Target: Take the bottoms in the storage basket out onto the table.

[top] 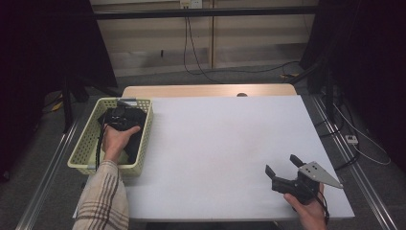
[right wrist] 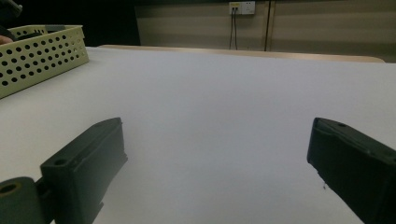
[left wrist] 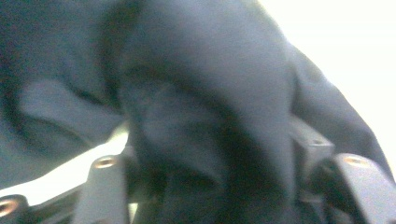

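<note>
- Dark cloth (top: 136,128) lies inside the perforated basket (top: 85,143) at the desk's (top: 225,143) left edge.
- Left gripper (top: 118,120) fingers pinch a fold of that cloth.
- Right gripper (top: 282,167) fingers are spread wide above bare desk, holding nothing.

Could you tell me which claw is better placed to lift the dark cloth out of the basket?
Left: the left claw is down in the basket around the dark cloth; the right claw rests far away.

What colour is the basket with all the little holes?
Pale yellow-green. The basket shows best in the high view, at the table's left.
</note>
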A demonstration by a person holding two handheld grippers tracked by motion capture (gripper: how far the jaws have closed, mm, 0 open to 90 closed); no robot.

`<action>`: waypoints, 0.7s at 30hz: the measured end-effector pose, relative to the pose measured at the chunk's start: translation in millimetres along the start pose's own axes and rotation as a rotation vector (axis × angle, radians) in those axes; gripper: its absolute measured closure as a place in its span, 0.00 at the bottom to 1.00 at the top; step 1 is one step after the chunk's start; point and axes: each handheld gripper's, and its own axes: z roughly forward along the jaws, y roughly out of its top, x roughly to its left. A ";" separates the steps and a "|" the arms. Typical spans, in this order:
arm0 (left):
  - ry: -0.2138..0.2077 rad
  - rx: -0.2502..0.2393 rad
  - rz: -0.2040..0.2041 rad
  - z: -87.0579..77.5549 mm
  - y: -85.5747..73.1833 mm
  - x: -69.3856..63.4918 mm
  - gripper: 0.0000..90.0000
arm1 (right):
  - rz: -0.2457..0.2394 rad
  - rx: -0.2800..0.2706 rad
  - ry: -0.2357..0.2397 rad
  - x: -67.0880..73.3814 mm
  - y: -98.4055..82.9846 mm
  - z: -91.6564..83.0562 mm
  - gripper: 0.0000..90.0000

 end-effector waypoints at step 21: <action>-0.011 -0.209 0.018 -23.1 -4.3 -7.0 0.84 | 0.008 0.006 0.001 -1.1 -0.3 0.8 0.05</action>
